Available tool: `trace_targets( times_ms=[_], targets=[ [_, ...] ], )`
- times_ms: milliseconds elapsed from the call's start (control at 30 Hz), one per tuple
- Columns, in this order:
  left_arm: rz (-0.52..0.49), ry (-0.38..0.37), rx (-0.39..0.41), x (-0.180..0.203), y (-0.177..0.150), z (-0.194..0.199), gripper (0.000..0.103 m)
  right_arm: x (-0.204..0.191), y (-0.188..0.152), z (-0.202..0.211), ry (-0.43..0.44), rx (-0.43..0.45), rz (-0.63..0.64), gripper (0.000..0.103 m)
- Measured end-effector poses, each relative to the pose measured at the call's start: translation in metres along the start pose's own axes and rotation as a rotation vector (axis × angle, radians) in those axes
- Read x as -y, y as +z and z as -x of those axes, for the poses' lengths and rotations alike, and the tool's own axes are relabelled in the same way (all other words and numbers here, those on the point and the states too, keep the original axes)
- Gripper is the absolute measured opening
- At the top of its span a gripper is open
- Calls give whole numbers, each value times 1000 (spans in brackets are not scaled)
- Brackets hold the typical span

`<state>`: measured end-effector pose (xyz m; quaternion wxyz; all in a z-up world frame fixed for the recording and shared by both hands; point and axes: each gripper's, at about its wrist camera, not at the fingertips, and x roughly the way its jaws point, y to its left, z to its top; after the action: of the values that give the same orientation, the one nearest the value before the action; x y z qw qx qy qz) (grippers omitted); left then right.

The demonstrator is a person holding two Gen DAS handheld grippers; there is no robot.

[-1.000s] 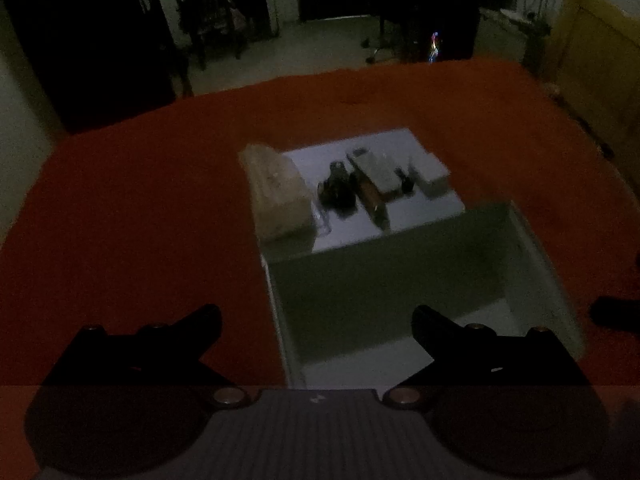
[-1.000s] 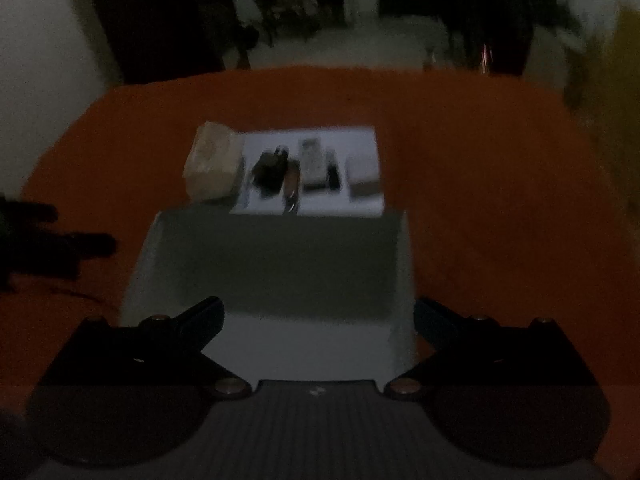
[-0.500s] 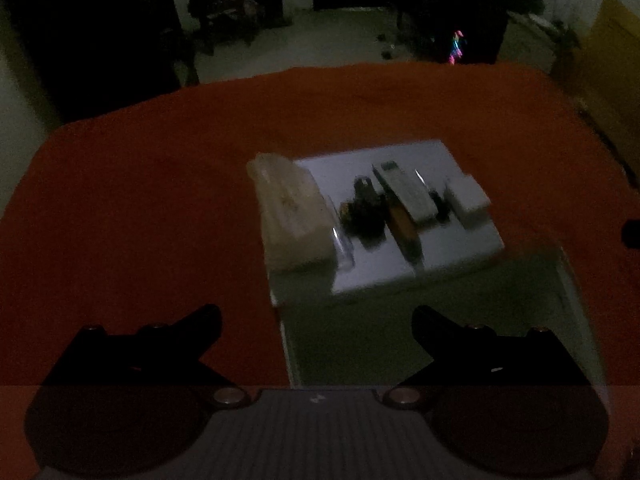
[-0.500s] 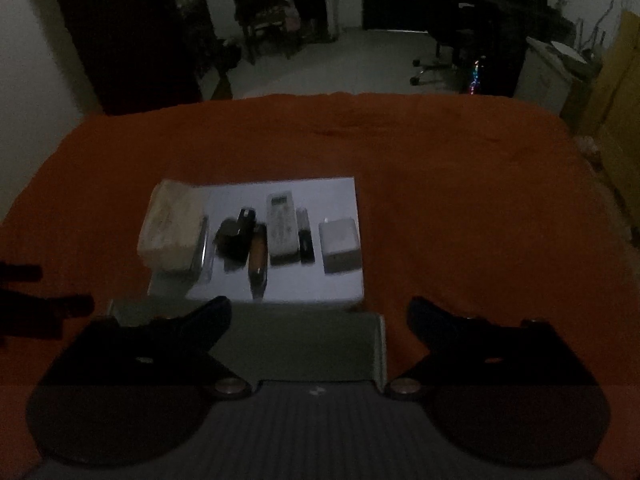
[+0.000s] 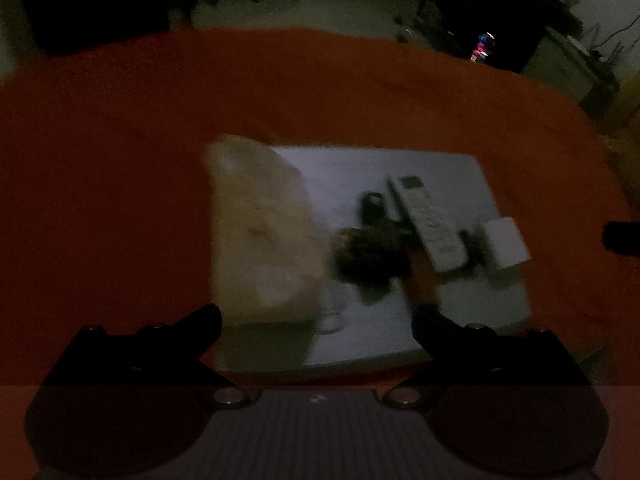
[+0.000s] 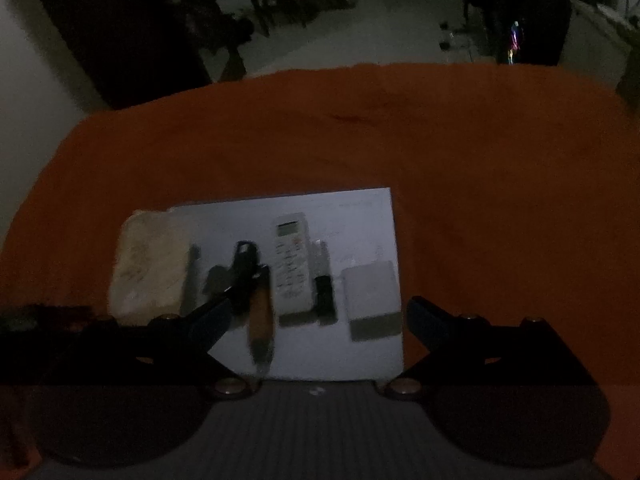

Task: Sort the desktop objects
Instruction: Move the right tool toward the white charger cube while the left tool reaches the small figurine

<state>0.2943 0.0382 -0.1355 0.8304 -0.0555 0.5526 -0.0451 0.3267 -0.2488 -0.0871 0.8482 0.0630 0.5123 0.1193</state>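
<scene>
On the orange cloth lies a white sheet [image 6: 360, 208] with a row of objects. From left to right: a pale tissue pack [image 6: 152, 264], a black clump with a clip [image 6: 244, 268], a brown pen-like object [image 6: 260, 320], a white remote [image 6: 292, 264], a small black stick [image 6: 324, 292] and a white box [image 6: 372, 296]. My right gripper [image 6: 320, 312] hangs open just before the sheet's near edge, nothing between its fingers. The left wrist view is blurred. There my left gripper [image 5: 316, 320] stands open just short of the tissue pack [image 5: 260, 232], with the remote [image 5: 428, 220] further right.
A sliver of the grey bin's wall [image 5: 260, 348] shows between the left fingers, close against the sheet. Orange cloth [image 6: 480, 200] spreads wide around the sheet. Beyond the table's far edge are a dark room floor, a chair and furniture.
Both grippers have moved forward and down over the grey bin toward the white sheet. The objects now look larger and closer, and the bin has slid almost out of view below.
</scene>
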Motion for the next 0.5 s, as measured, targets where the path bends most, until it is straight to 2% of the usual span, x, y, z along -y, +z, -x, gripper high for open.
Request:
trace_targets(
  times_ms=[67,233,367,500],
  targets=[
    [19,-44,-25,3,8,-14,103,10,10,-18,-7,-27,-2,97],
    [70,-87,-30,8,29,-36,103,27,15,-53,-47,-72,-7,95],
    [169,-104,-98,8,42,-38,102,40,11,-77,-60,-119,-17,92],
    [133,-134,-103,19,55,-25,103,49,6,-88,-65,-141,-26,91]
  ],
)
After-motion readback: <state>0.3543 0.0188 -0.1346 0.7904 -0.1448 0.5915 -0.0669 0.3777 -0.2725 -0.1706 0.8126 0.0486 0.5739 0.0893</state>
